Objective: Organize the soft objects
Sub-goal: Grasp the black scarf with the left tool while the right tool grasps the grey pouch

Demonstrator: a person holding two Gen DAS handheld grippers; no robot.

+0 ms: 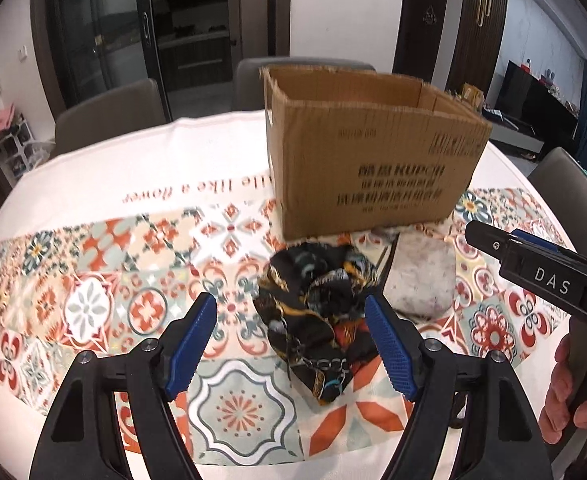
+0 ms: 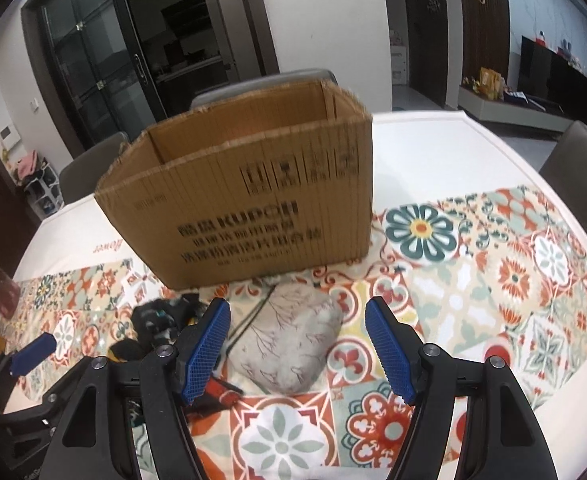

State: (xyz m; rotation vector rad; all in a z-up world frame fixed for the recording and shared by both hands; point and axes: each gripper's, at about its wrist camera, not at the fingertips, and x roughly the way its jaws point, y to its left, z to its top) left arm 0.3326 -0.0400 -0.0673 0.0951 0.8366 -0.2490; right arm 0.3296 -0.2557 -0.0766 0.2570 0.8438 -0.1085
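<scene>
Black tongs [image 1: 291, 344] with blue ribbed pads [image 1: 389, 354], silver screws.

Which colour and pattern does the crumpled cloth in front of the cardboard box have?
The crumpled cloth is black with gold, teal and white print. The left wrist view shows it best.

- Cardboard box [image 1: 369, 160] stands on the worktop [image 1: 93, 168].
- Crumpled scarf [image 1: 317, 320] lies before the box.
- Folded cloth [image 1: 421, 276] lies just right of the scarf.

Even, fairly bright indoor light falls on the table [image 1: 93, 168], with only soft shadows. Printing on the box [image 1: 373, 168] is smeared by motion blur in both views. Fisheye bending curves the table edges, and the picture corners go black.
</scene>
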